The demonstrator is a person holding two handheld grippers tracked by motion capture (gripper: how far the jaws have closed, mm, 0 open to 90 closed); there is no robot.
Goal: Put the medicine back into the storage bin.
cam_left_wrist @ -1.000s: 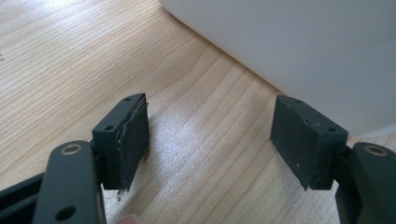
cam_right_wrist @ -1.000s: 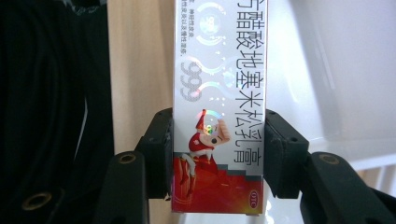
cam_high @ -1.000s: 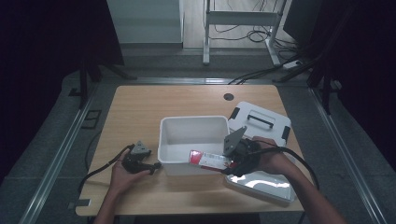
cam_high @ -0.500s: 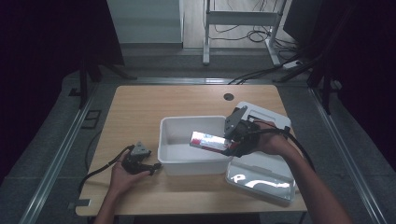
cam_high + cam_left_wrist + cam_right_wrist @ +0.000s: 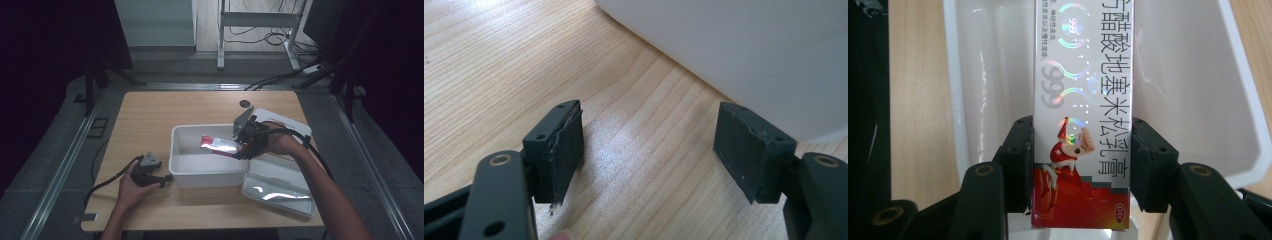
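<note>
Right claw [image 5: 1080, 150] squeezes shiny red-and-silver box [image 5: 1082, 115] by both sides, holds it over right part of white bin [image 5: 186, 165]. Step: putting box into bin. Next, I think: lower box, open claw. Left claw [image 5: 649, 150] open, empty, rests on tabletop [image 5: 150, 107] just left of bin. Since earlier frames: box carried from near edge of bin, by clear lid [image 5: 277, 187], farther in over bin.
</note>
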